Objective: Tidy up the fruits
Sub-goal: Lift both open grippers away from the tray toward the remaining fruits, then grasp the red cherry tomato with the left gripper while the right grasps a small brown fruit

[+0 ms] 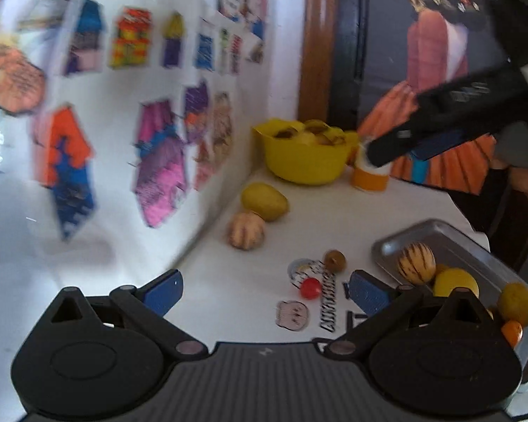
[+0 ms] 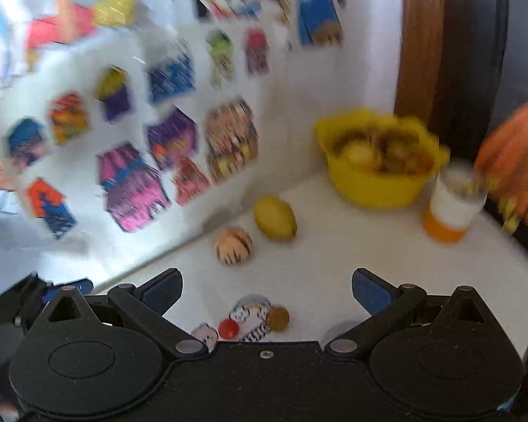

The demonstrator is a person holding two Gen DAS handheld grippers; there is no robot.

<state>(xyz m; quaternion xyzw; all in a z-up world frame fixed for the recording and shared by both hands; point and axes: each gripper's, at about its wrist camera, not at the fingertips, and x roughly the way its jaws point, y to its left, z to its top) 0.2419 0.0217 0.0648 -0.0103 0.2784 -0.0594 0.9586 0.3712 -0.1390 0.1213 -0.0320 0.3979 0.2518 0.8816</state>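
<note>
A white table [image 1: 334, 207] carries everything. A yellow bowl [image 1: 304, 161] of fruit stands at its far edge, with an orange-and-white cup [image 1: 369, 179] just beside it. A yellow mango [image 1: 264, 201] touches a striped melon [image 1: 246, 235] near the wall. A brown fruit [image 1: 335, 260] and a red tomato [image 1: 310, 288] lie among stickers [image 1: 292, 314]. A metal tray [image 1: 450, 235] of fruit sits at the right.
</note>
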